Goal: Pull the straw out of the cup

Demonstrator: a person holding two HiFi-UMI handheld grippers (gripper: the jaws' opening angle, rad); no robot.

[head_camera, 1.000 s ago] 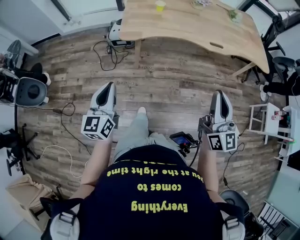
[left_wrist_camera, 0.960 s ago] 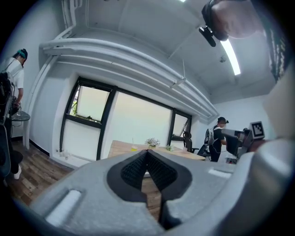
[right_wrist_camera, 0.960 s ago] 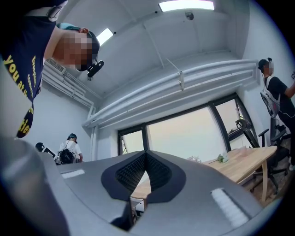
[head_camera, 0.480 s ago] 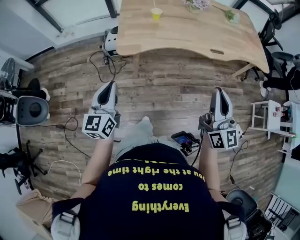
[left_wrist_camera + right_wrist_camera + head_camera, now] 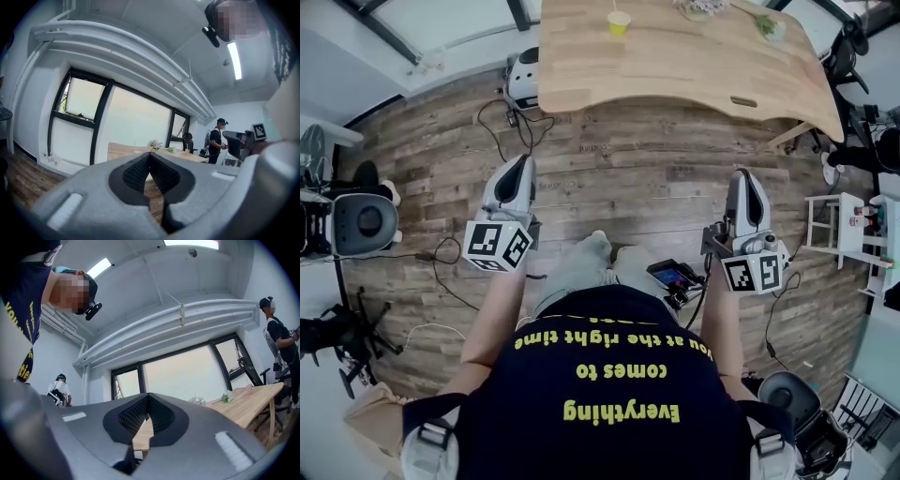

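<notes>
Plank floor (image 5: 628, 178) and looping black cables (image 5: 499, 120) lie before the curved wooden desk (image 5: 694, 66) bearing a yellow cup (image 5: 620, 22). Left tongs (image 5: 522, 161) and right tongs (image 5: 741, 175) sit closed, empty.

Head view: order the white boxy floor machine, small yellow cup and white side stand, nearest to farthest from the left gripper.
1. White boxy floor machine, just ahead of the left gripper.
2. Small yellow cup, on the wooden table, ahead-right.
3. White side stand, far right.
</notes>
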